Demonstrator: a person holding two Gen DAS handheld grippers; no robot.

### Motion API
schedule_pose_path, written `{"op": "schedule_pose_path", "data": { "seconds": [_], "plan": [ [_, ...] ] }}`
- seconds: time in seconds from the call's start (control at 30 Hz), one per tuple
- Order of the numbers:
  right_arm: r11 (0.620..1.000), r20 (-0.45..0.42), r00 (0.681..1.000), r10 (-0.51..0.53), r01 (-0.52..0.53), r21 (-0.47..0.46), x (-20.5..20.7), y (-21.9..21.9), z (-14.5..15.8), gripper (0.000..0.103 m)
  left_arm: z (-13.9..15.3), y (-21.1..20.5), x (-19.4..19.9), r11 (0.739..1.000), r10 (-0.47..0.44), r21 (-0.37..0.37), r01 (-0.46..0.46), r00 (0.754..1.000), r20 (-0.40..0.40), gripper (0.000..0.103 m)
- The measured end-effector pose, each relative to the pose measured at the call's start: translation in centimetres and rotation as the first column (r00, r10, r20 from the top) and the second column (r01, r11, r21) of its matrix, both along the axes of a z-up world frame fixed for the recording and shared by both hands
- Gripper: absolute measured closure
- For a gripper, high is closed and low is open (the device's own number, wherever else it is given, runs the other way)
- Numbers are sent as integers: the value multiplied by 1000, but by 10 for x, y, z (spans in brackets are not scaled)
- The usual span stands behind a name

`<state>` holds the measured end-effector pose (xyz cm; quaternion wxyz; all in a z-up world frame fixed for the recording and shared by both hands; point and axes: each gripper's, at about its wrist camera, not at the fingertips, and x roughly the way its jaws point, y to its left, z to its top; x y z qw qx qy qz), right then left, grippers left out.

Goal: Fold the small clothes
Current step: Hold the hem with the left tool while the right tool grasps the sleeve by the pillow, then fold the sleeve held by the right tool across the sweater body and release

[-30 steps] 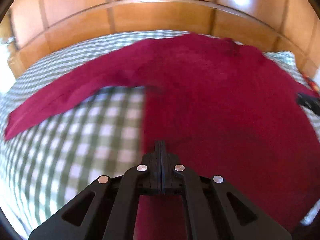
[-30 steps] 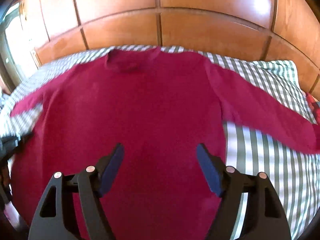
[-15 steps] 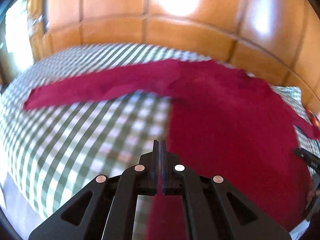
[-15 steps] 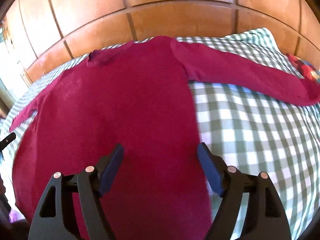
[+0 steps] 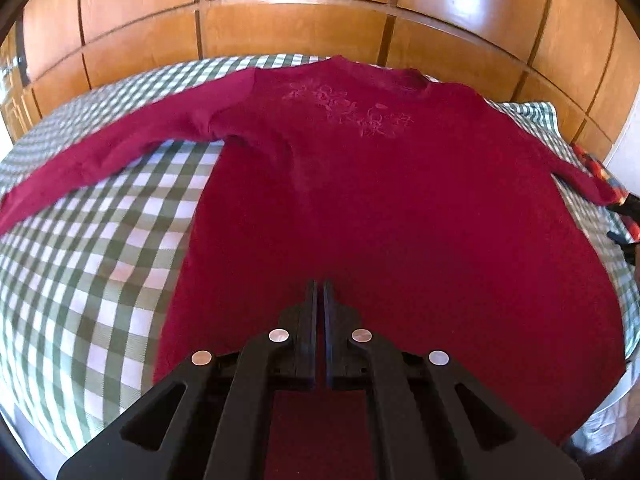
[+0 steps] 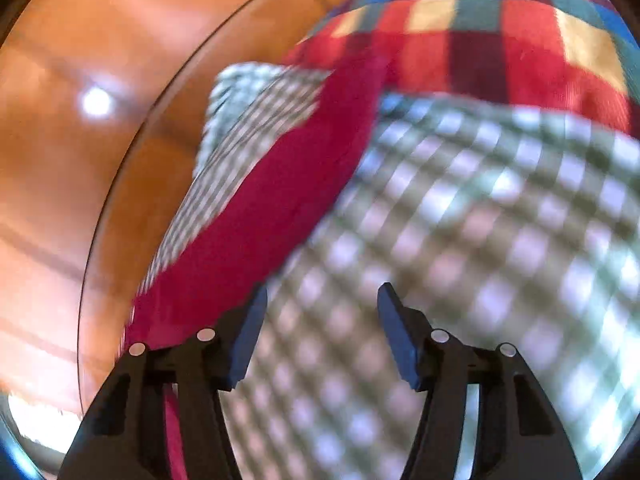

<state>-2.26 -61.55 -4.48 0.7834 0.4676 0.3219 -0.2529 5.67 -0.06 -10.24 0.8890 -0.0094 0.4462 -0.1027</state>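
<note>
A maroon long-sleeved sweater (image 5: pixel 380 200) lies flat, front up, on a green and white checked bed cover (image 5: pixel 100 260), both sleeves spread out. My left gripper (image 5: pixel 319 290) is shut, its fingers together just above the sweater's lower body; no cloth shows pinched between them. In the blurred right wrist view, my right gripper (image 6: pixel 322 292) is tilted over the checked cover (image 6: pixel 460 240) with its jaws closing and only the cover between them. The sweater's right sleeve (image 6: pixel 280 184) runs past its left finger (image 6: pixel 250 320).
Wooden panels (image 5: pixel 300 28) rise behind the bed. A multicoloured plaid blanket (image 6: pixel 500 20) lies beyond the right sleeve's cuff, and shows as a strip (image 5: pixel 600 172) at the right edge of the left wrist view. The bed's near edge curves below the sweater's hem.
The right gripper swung right off the sweater's body to the right sleeve, rolling as it went, and its jaws narrowed. The left gripper shifted from the sweater's left edge to over its body, staying shut.
</note>
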Motion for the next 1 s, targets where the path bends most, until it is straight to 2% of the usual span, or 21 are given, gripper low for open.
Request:
{"op": "schedule_pose_path", "data": {
  "seconds": [0.2,0.27,0.3,0.33,0.43,0.53,0.63,0.77,0.87,0.9,0.97,1.0],
  "plan": [
    [996,-38,995,-90,89,-4,24,-47,-5,46,1,1,-1,1000,4,-1,-4,1000,-20,102],
    [996,-81,993,-86,82,-47,36,-56,-3,51,3,1,2,1000,-1,-3,1,999,-35,102],
    [996,-97,993,-71,65,-59,42,-59,-2,70,5,2,4,1000,-5,-10,5,999,-44,102],
    [998,-116,992,-39,32,-62,49,-63,-1,98,6,4,4,1000,-5,-19,4,999,-50,102],
    [993,-120,993,8,-21,-112,56,-59,16,97,13,7,6,998,-13,-68,9,998,-63,102],
    [993,-21,997,67,-69,-100,65,-47,41,97,23,1,7,997,-29,-67,27,999,-30,102],
    [980,79,983,165,-154,-129,90,-19,77,97,34,-5,13,995,-55,-89,54,998,-6,102],
    [940,179,930,321,-289,-183,126,38,121,97,46,-9,26,987,-77,-143,77,997,11,102],
    [882,217,861,460,-416,-220,159,99,141,98,51,-9,38,976,-86,-200,85,996,3,102],
    [852,219,828,516,-469,-233,172,128,145,98,52,-8,42,971,-90,-221,88,996,1,102],
    [806,212,781,588,-540,-242,191,170,144,98,55,-8,47,967,-92,-239,90,996,4,102],
    [771,199,748,633,-587,-249,204,200,141,98,56,-8,50,966,-92,-243,91,996,7,102]
  ]
}}
